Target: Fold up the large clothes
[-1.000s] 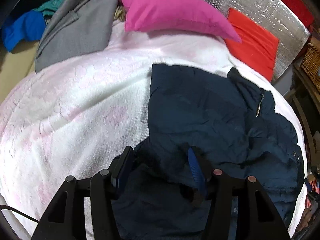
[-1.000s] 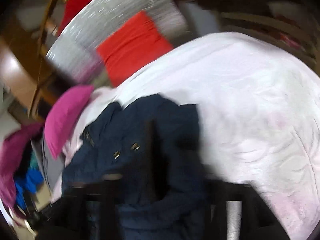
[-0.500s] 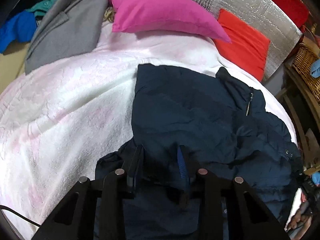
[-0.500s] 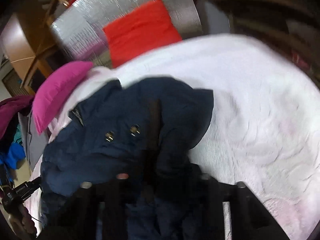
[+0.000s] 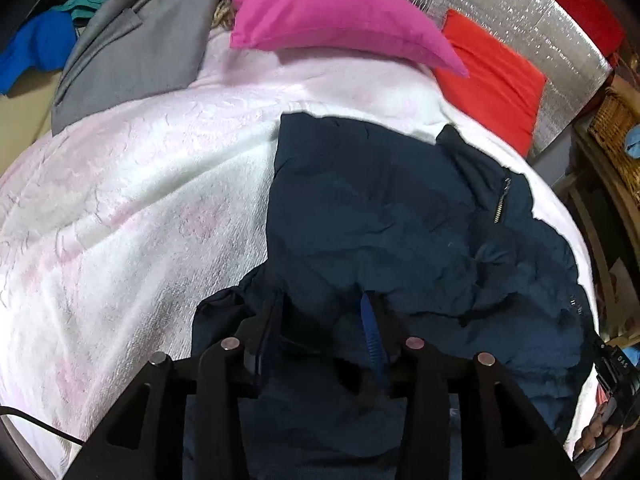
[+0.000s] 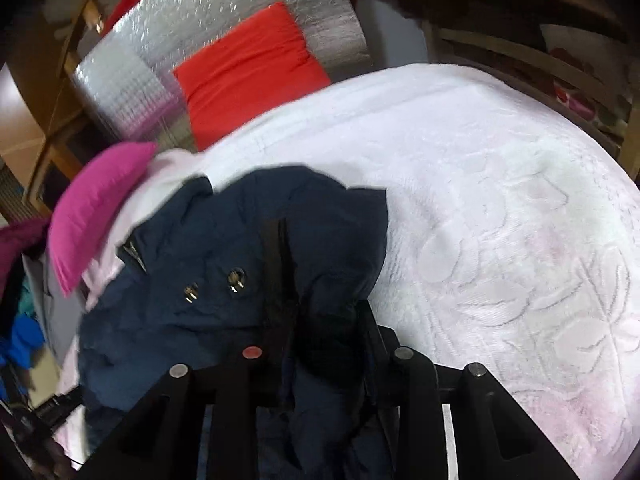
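A dark navy jacket (image 5: 400, 220) lies crumpled on the white and pink bed blanket (image 5: 140, 200), its zip and snaps facing up. My left gripper (image 5: 320, 312) sits at the jacket's near edge with a bunched fold between its fingers; its jaws are opening a little while the fabric still fills the gap. In the right wrist view the same jacket (image 6: 200, 248) lies at centre left. My right gripper (image 6: 320, 276) is shut on a thick fold at its near right corner. Both fingertips are partly buried in cloth.
A pink pillow (image 5: 328, 12) and a red cushion (image 5: 492, 80) lie at the head of the bed against a silver foil panel (image 5: 520, 12). A grey garment (image 5: 132, 52) and blue clothes (image 5: 36, 48) are piled far left. A wicker basket (image 5: 616, 128) stands at right.
Both grippers narrowed onto folds of the navy jacket. The left one eased slightly wider afterwards. The right gripper's view swung and steadied, with the jacket now bunched between its fingers.
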A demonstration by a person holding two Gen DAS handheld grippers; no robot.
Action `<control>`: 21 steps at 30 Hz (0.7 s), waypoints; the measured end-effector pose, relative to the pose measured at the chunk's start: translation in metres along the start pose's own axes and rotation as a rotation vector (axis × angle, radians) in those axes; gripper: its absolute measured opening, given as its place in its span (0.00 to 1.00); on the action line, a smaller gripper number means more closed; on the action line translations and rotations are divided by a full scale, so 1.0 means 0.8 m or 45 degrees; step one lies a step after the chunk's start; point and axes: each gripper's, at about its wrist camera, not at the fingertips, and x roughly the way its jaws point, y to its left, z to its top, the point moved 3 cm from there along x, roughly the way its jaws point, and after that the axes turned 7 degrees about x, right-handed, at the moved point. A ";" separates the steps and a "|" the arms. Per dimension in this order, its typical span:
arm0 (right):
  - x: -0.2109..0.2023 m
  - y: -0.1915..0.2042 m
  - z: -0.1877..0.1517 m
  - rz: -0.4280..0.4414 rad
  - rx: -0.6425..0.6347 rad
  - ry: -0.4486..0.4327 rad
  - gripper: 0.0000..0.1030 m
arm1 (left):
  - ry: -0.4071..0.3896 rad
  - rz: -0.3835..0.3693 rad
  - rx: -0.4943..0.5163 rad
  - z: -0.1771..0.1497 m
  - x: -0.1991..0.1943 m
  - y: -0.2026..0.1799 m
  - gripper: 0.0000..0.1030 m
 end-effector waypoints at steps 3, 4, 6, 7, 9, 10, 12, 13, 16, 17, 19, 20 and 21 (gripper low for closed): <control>-0.029 0.001 0.008 0.099 0.052 -0.048 0.36 | -0.066 -0.025 0.021 0.002 -0.022 -0.009 0.46; -0.040 0.004 0.009 0.157 0.063 -0.058 0.41 | -0.097 -0.047 0.032 0.002 -0.031 -0.015 0.47; -0.058 0.013 0.004 0.270 0.070 -0.071 0.60 | -0.137 -0.080 0.069 0.002 -0.041 -0.029 0.55; -0.066 0.020 -0.002 0.324 0.055 -0.073 0.60 | -0.146 -0.097 0.090 0.001 -0.043 -0.037 0.56; -0.068 0.041 -0.017 0.402 -0.007 -0.036 0.57 | -0.134 -0.137 0.136 -0.004 -0.039 -0.056 0.57; -0.064 0.052 -0.022 0.423 -0.039 -0.015 0.51 | -0.119 -0.150 0.149 -0.007 -0.034 -0.063 0.57; -0.055 0.081 -0.041 0.387 -0.169 0.016 0.35 | -0.079 -0.158 0.176 -0.014 -0.022 -0.077 0.57; -0.048 0.091 -0.049 0.356 -0.209 0.022 0.35 | -0.063 -0.146 0.192 -0.017 -0.016 -0.083 0.57; -0.027 0.106 -0.065 0.332 -0.244 0.077 0.35 | -0.019 -0.093 0.224 -0.024 0.003 -0.093 0.57; -0.019 0.108 -0.069 0.317 -0.241 0.097 0.35 | 0.012 -0.068 0.233 -0.026 0.011 -0.094 0.57; 0.012 0.110 -0.076 0.251 -0.235 0.192 0.35 | 0.050 -0.029 0.276 -0.032 0.024 -0.100 0.57; 0.025 0.103 -0.082 0.214 -0.223 0.259 0.35 | 0.049 -0.007 0.310 -0.033 0.026 -0.103 0.57; 0.039 0.097 -0.087 0.203 -0.192 0.328 0.35 | 0.049 0.003 0.329 -0.034 0.025 -0.105 0.57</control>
